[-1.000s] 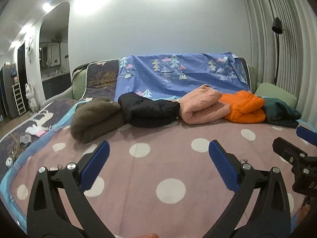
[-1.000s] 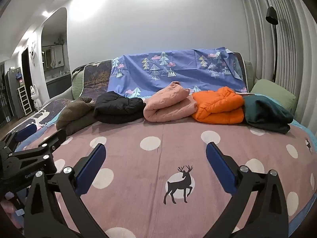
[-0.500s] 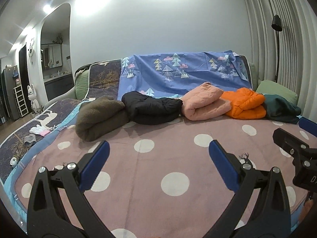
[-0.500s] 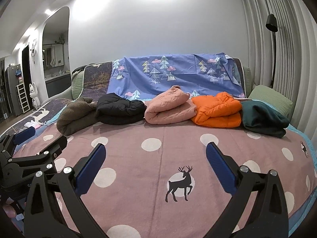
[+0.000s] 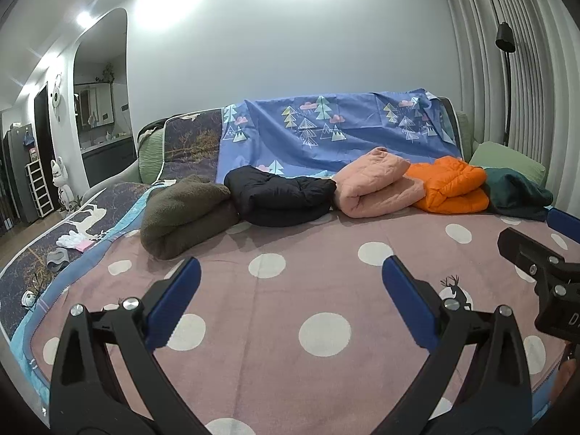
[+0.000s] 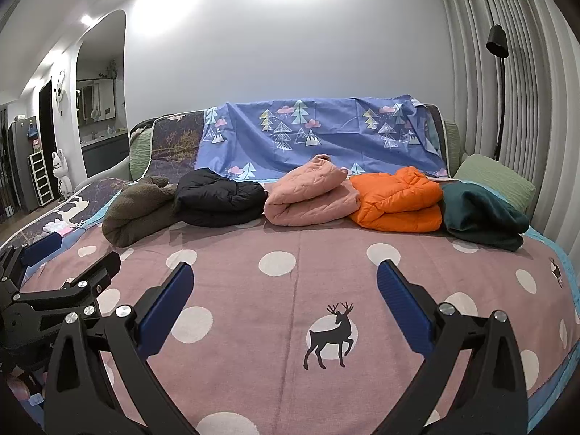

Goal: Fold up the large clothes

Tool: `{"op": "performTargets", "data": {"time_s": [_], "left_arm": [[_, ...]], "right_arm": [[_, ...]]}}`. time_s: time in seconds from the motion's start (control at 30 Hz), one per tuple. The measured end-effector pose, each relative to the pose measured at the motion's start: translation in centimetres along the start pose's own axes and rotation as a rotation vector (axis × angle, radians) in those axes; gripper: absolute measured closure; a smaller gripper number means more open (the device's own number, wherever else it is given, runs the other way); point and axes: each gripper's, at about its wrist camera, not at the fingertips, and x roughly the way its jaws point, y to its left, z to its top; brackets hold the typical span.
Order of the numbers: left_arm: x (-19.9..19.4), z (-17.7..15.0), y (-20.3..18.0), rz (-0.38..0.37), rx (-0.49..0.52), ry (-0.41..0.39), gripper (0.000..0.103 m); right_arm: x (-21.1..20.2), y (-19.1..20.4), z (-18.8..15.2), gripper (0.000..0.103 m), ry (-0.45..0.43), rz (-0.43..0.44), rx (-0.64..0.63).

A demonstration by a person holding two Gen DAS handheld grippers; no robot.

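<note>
Several folded garments lie in a row at the back of the pink dotted blanket [image 5: 290, 326] [image 6: 290, 261]: a brown fleece [image 5: 185, 214] [image 6: 137, 210], a black jacket [image 5: 282, 195] [image 6: 217, 195], a pink quilted jacket [image 5: 377, 188] [image 6: 311, 195], an orange puffer [image 5: 453, 188] [image 6: 398, 199] and a dark green garment [image 5: 518, 192] [image 6: 482, 214]. My left gripper [image 5: 290, 275] [image 6: 72, 264] is open and empty above the blanket's front. Beside it my right gripper [image 6: 284, 279] [image 5: 540, 239] is open and empty too.
A blue sheet with tree prints [image 5: 333, 130] [image 6: 319, 130] drapes the sofa back. A green cushion [image 6: 496, 181] lies at the right end. White gloves and small items [image 5: 72, 243] lie on the left. A floor lamp [image 6: 498, 72] stands by the curtain.
Both grippers have tilted up or drawn back a little, so the row of clothes sits slightly lower and farther in view. Both stay open and empty.
</note>
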Motion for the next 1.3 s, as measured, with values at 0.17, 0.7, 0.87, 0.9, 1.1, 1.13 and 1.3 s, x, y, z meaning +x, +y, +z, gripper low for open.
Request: {"op": "performTargets", "data": {"time_s": [0.17,0.7,0.87,0.9,1.1,1.13,1.3], "left_arm": [[0.0,0.0,-0.2,0.000,0.007,0.001,0.002],[-0.4,-0.1,-1.0,0.009,0.029,0.005,0.002],[-0.5,-0.3,-1.1,0.015,0.033,0.008,0.002],[-0.5,-0.3,-1.1,0.013,0.033,0.008,0.002],[-0.7,-0.5,-1.0,0.010,0.031,0.012,0.002],[-0.7,-0.5,-1.0,0.011,0.031,0.012,0.002],[-0.6,-0.6,-0.8,0.010,0.033,0.018,0.002]], "right_arm": [[0.0,-0.2,0.0,0.002,0.002,-0.002,0.009],[-0.2,-1.2,-0.3,0.002,0.009,-0.008,0.033],[-0.1,-1.5,-0.3,0.002,0.012,-0.010,0.038],[-0.2,-1.5,-0.3,0.002,0.011,-0.011,0.038],[-0.3,-1.6,-0.5,0.002,0.009,-0.018,0.037],[-0.3,-1.5,-0.5,0.002,0.009,-0.018,0.037],[-0.3,-1.5,-0.5,0.002,0.009,-0.018,0.036]]}}
